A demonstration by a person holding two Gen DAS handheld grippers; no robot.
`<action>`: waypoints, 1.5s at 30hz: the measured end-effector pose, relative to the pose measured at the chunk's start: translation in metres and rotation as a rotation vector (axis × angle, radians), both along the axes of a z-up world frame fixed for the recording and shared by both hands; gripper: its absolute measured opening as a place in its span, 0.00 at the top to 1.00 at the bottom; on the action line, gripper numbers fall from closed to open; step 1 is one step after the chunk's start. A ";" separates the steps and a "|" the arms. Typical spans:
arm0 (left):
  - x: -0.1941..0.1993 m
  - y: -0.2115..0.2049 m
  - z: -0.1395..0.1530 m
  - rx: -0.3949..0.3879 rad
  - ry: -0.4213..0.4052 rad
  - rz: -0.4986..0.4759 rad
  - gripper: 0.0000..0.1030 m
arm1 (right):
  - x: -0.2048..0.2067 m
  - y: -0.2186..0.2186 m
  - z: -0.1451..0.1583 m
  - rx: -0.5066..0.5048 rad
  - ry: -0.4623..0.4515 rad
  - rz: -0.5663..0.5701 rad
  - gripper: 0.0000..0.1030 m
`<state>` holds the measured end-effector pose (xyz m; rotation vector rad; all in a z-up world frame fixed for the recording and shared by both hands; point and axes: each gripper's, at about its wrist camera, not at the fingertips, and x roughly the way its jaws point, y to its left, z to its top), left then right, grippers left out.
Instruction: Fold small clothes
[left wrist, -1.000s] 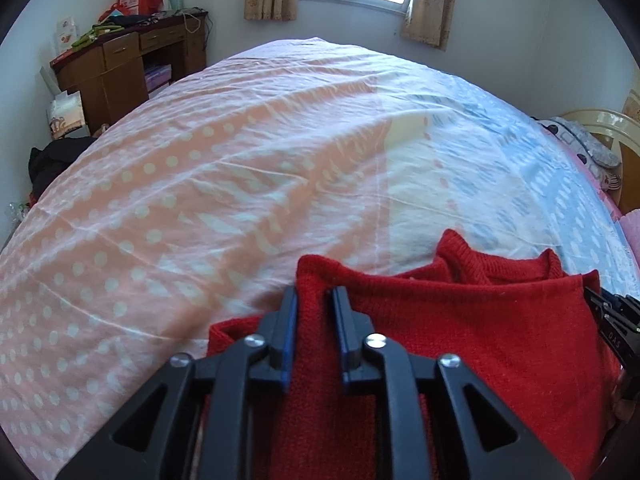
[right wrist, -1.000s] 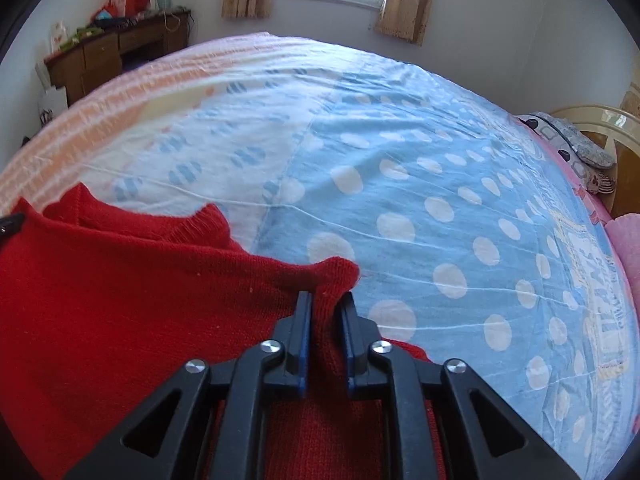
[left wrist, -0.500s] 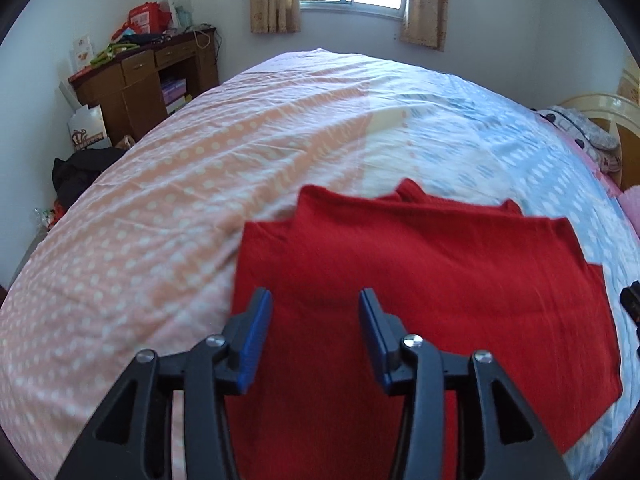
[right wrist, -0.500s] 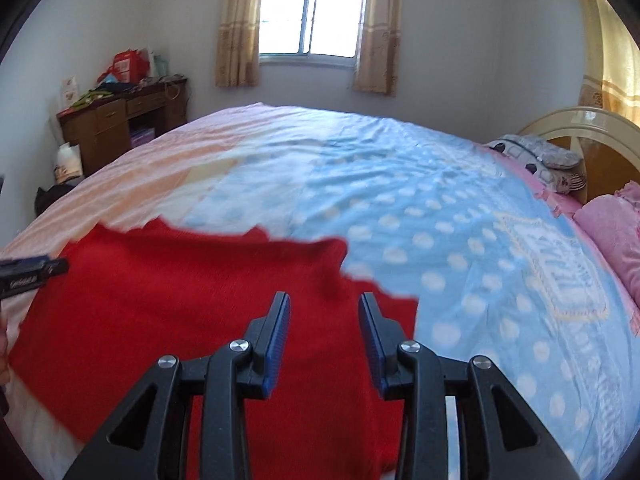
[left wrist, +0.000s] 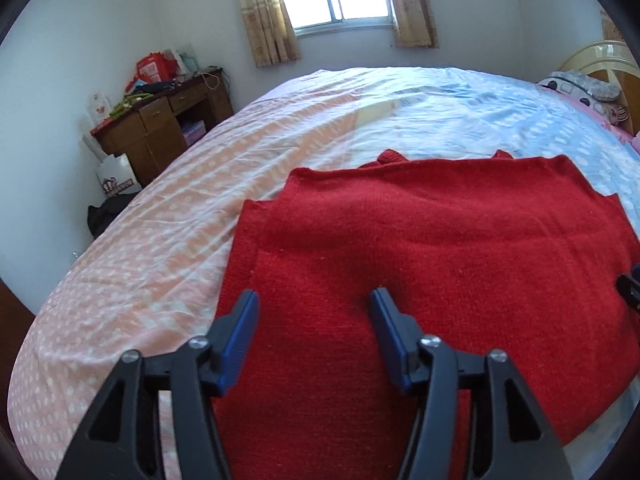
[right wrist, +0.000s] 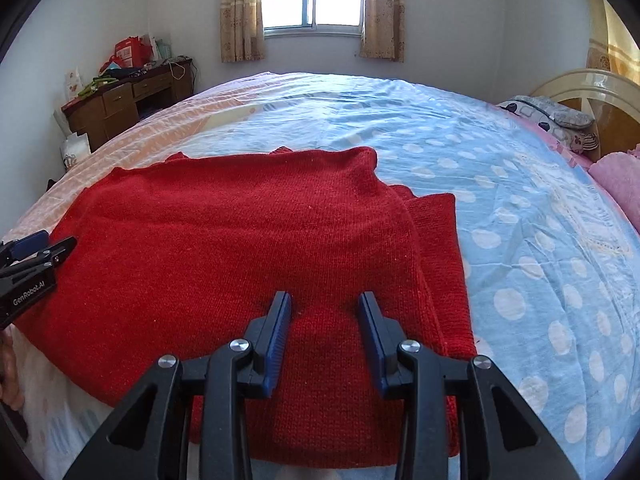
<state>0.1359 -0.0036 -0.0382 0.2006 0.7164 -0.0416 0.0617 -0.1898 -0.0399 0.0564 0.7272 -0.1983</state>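
A red knitted sweater (left wrist: 420,248) lies folded flat on the bed, its folded layer on top and a sleeve edge showing at each side; it also shows in the right wrist view (right wrist: 248,232). My left gripper (left wrist: 314,300) is open and empty above the sweater's near left part. My right gripper (right wrist: 324,304) is open and empty above its near right part. The left gripper's tip shows at the left edge of the right wrist view (right wrist: 36,252).
The bed (right wrist: 500,184) has a dotted cover, peach on the left and blue on the right. A wooden desk (left wrist: 160,124) with clutter stands at the far left wall. Pillows (right wrist: 552,120) and a headboard are at the right. A window is at the back.
Both grippers have let go of the sweater's folded edge, opened and pulled back toward me. The sweater now lies flat on the bed.
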 end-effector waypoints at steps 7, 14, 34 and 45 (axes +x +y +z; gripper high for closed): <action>-0.006 0.023 0.003 -0.068 0.026 0.038 0.17 | -0.004 0.001 0.001 -0.003 -0.016 0.000 0.65; -0.058 0.058 0.021 -0.148 -0.010 0.172 0.17 | -0.005 -0.003 0.001 0.032 -0.032 0.006 0.65; -0.045 0.080 -0.019 -0.830 0.052 0.228 0.20 | -0.006 -0.005 0.001 0.054 -0.041 0.013 0.65; -0.056 0.096 -0.025 -0.781 0.033 0.296 0.44 | -0.005 -0.004 0.000 0.043 -0.037 0.015 0.64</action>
